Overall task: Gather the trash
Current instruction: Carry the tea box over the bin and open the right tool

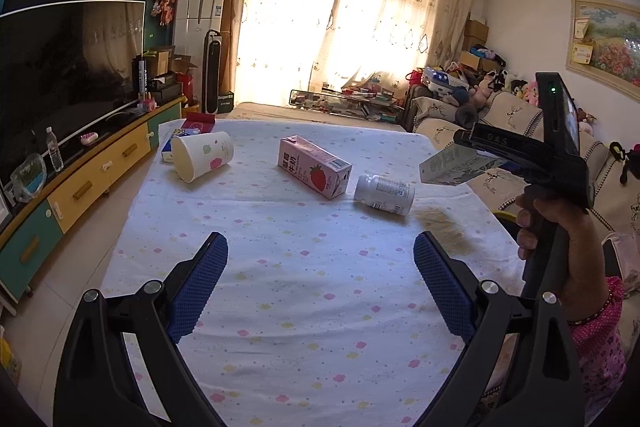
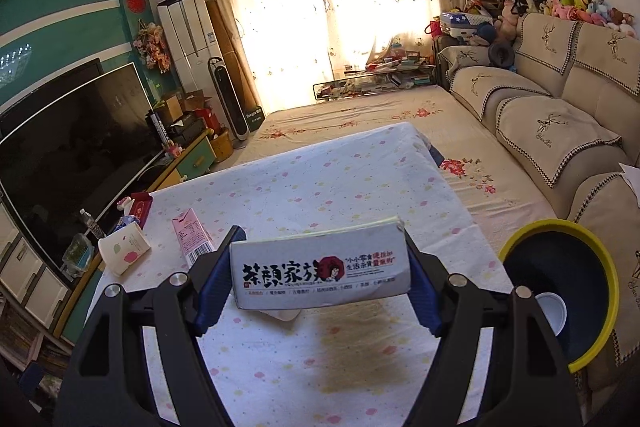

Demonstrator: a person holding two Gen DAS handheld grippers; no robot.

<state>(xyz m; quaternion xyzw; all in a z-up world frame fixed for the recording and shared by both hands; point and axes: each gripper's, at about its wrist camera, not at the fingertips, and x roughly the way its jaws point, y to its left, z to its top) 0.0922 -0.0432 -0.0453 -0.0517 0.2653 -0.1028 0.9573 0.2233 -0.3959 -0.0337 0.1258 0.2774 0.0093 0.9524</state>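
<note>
The right gripper has its jaws clamped on a white box, lifted above the tabletop and near the yellow-rimmed bin. Beyond the box lie a pink carton, a white bottle and a paper cup. The left gripper hangs over the tabletop, jaws wide and empty.

The bin is cut by the right picture edge; the held box hides most of the white bottle behind it
</note>
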